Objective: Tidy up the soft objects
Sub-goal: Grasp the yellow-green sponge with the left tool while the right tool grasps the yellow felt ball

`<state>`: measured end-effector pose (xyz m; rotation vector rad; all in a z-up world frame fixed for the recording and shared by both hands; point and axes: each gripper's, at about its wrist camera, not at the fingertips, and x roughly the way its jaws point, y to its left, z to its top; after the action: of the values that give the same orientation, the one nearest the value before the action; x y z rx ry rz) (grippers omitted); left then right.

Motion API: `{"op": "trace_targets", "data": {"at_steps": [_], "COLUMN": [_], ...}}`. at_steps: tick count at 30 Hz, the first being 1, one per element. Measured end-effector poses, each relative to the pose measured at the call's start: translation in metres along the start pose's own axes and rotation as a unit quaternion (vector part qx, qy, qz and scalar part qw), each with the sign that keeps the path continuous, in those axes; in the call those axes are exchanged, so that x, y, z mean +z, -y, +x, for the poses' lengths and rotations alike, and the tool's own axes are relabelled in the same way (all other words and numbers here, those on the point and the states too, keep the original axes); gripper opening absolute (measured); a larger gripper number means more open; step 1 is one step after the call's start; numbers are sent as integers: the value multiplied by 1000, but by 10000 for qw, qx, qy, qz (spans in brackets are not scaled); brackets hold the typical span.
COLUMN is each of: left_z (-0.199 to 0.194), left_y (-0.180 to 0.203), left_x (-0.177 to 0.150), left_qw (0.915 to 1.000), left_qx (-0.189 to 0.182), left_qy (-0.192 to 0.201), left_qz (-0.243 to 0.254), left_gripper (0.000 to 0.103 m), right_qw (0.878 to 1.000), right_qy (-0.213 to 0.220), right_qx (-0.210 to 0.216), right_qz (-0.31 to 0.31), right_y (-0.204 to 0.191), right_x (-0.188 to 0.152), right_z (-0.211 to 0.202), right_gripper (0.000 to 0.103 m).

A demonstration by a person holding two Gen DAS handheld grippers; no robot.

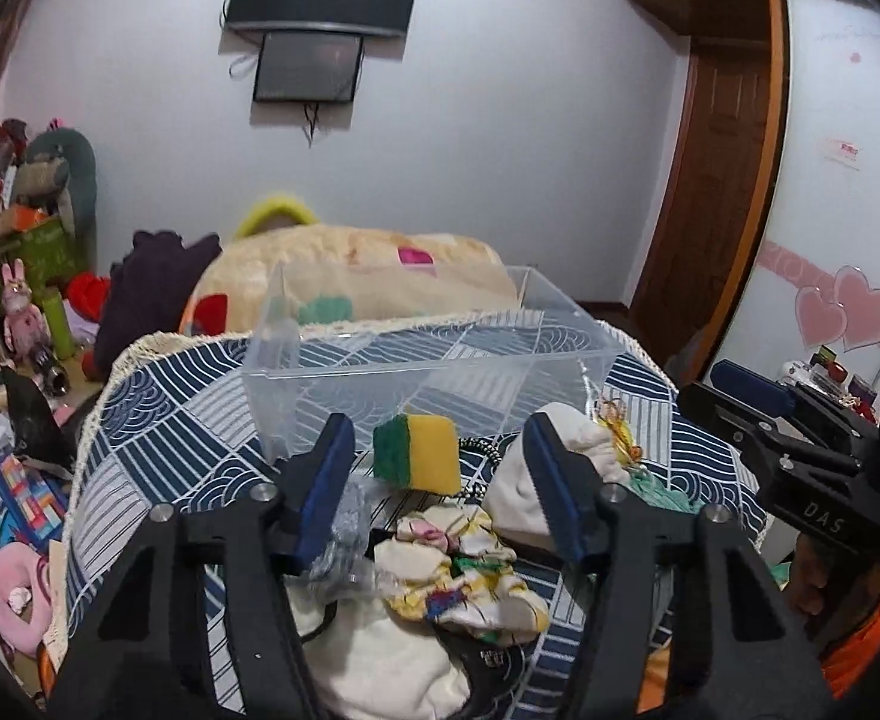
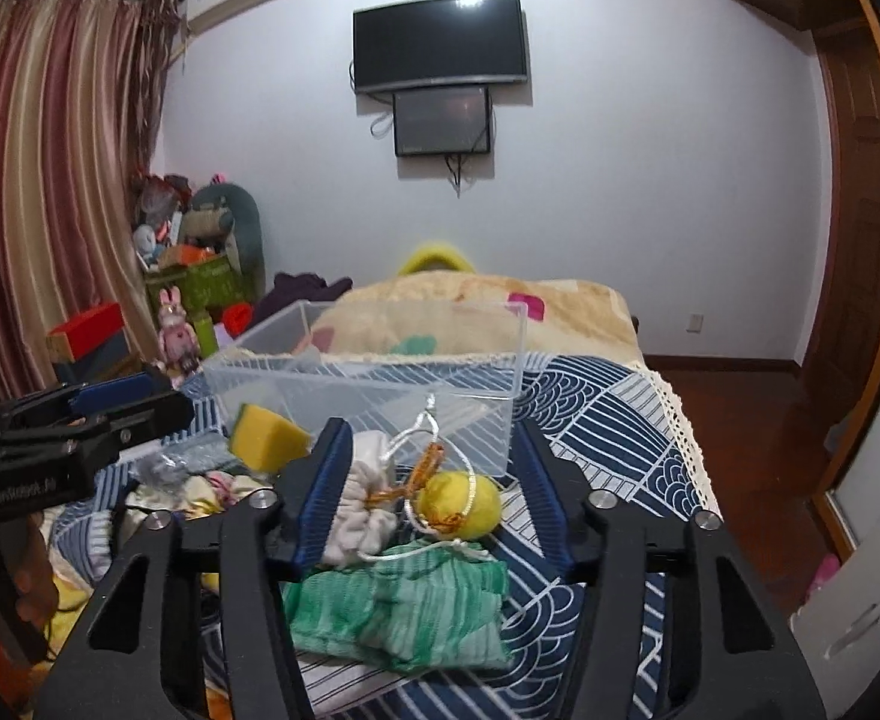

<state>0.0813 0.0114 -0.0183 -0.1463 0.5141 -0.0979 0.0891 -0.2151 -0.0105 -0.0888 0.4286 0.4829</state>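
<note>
The left gripper [image 1: 440,456] stands wide open above the patterned blue-and-white tablecloth [image 1: 158,420], holding nothing. Between its blue pads, a little ahead of the tips, sits a yellow-and-green sponge [image 1: 419,450], apart from both fingers and just in front of the clear plastic bin [image 1: 380,354]. Nearer the camera, between the finger bases, lies a floral cloth [image 1: 469,576], with crinkled clear wrap [image 1: 344,540] beside the left finger. A white drawstring pouch [image 1: 565,456] lies against the outer side of the right finger; contact cannot be confirmed from this view.

The right gripper [image 2: 434,462] is likewise wide open and empty. Within its span lie a yellow ball [image 2: 469,504], a white pouch [image 2: 362,510] close against the left pad, and a white cord [image 2: 434,438] trailing over both. A green mesh cloth [image 2: 404,606] lies between the finger bases. The bin stands directly beyond the fingertips, open side up. The sponge appears left of this gripper, outside its span.
</note>
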Motion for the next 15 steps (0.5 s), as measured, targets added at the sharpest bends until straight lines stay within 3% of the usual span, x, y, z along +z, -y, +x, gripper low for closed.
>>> {"op": "trace_targets", "data": {"at_steps": [8,15], "left_z": [38,57], "left_y": [5,-6], "left_x": [-1,-14], "left_qw": [9992,9973], "left_qx": [262,384], "left_qy": [-299,-606], "left_qz": [56,-176], "left_gripper": [57,57], "right_qw": [9988,9939], "right_qy": [-404,-930], "right_qx": [-198,-274], "right_qz": [205,522], "right_y": [22,41], "right_x": [2,-13], "right_z": [28,44], "right_gripper": [47,47]}}
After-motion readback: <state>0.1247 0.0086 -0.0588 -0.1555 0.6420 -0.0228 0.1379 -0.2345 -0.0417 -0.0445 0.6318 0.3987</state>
